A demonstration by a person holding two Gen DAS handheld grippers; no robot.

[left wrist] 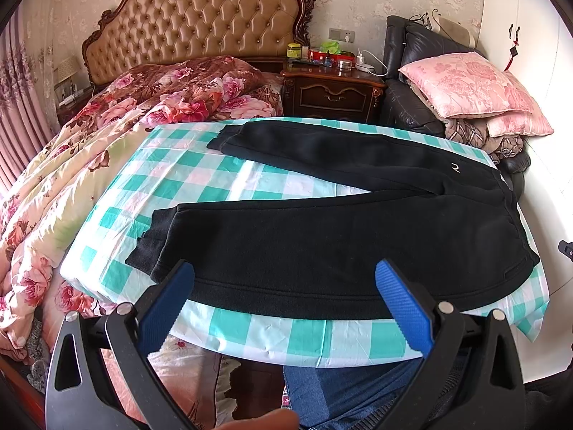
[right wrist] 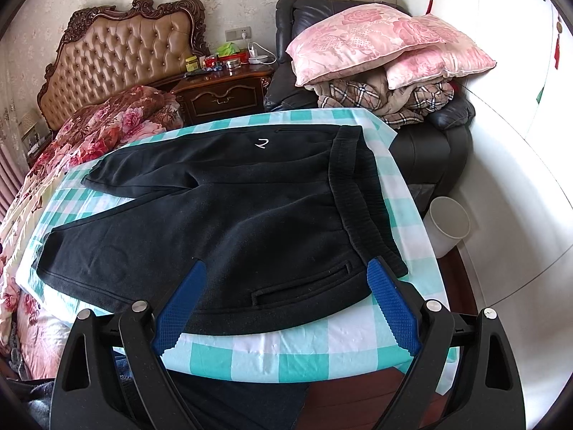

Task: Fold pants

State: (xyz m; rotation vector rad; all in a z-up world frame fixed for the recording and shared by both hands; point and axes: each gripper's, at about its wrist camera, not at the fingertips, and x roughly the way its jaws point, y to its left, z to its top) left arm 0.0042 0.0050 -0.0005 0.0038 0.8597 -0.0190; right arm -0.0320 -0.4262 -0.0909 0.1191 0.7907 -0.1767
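Black sweatpants [left wrist: 322,236] lie flat on a green-and-white checked cloth [left wrist: 286,337], legs spread apart toward the left, waistband at the right. A small white logo marks the far leg. My left gripper [left wrist: 284,286] is open and empty, hovering over the near leg's front edge. In the right wrist view the pants [right wrist: 222,222] show with the ribbed waistband [right wrist: 354,197] at the right and a pocket slit near the front. My right gripper [right wrist: 286,286] is open and empty, above the near hip by the waistband corner.
A floral quilt [left wrist: 89,165] lies to the left of the cloth. A tufted headboard [left wrist: 193,18] and cluttered nightstand [left wrist: 333,89] stand behind. A black armchair with pink pillows [right wrist: 376,43] is at the right. A white bin [right wrist: 447,225] stands on the floor.
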